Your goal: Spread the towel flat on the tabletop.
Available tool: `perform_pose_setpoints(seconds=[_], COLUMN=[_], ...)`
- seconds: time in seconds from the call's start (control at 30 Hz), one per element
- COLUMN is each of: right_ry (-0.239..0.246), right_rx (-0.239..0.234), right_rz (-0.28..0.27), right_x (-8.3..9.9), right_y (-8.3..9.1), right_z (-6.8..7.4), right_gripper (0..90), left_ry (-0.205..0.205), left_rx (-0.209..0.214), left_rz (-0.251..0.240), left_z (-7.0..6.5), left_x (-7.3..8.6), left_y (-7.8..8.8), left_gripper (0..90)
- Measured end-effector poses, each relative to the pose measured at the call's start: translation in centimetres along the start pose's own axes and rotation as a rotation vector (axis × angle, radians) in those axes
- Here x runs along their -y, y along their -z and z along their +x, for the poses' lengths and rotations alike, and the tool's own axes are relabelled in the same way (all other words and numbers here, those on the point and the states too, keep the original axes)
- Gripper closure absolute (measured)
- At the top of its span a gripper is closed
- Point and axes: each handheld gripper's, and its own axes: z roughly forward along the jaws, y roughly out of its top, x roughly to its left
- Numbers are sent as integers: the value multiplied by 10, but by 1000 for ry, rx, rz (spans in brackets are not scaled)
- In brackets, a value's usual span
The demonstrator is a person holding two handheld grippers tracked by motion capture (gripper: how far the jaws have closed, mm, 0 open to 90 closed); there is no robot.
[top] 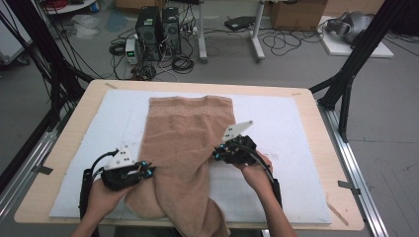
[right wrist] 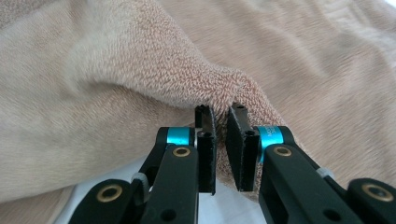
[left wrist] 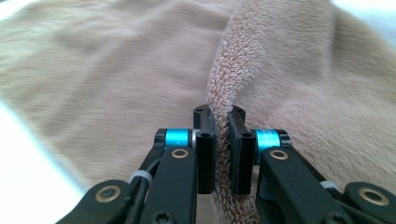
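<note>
- White padding [top: 291, 148] over a wooden table [top: 74, 143] formed the work surface; cables and computer cases were noted on the floor behind.
- Towel [top: 185, 143]: tan, fluffy terry, laid lengthwise mid-table, near end hanging over the front edge, sides lifted into folds.
- Left gripper [top: 148, 171]: clamped on the towel's left edge.
- Right gripper [top: 217, 154]: pinched on the right edge.
- Handling advice: both edges were best raised evenly, kept taut, and folded squarely.

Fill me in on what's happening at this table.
A person is working a tan towel spread on a white mat. The left gripper pinches the towel's left edge, and the right gripper pinches its right edge, both jaws shut on cloth. The towel's near end hangs over the table's front edge.
</note>
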Motion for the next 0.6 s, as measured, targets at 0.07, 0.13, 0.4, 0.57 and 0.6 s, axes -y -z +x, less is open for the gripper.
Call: perform_pose_setpoints(seconds=[0.07,0.13,0.4,0.57,0.6], right_ry=[-32,-63,-194,-208,-195], right_rx=[4,11,77,69,64], right_rz=[7,24,62,16,6], right_x=[-7,-10,3,7,6], right_y=[-8,-18,-38,-29,-26], right_z=[-9,-19,-56,-60,-58], right_gripper=[824,822,822,683,663], left_ry=[14,11,74,89,97], left_rx=[-44,-90,-155,-134,-119], left_rz=[10,27,112,86,73], left_z=[11,22,62,63,63], left_x=[-5,-9,-27,-35,-36], left_y=[-8,-17,-66,-65,-60], left_gripper=[832,833,808,644,619])
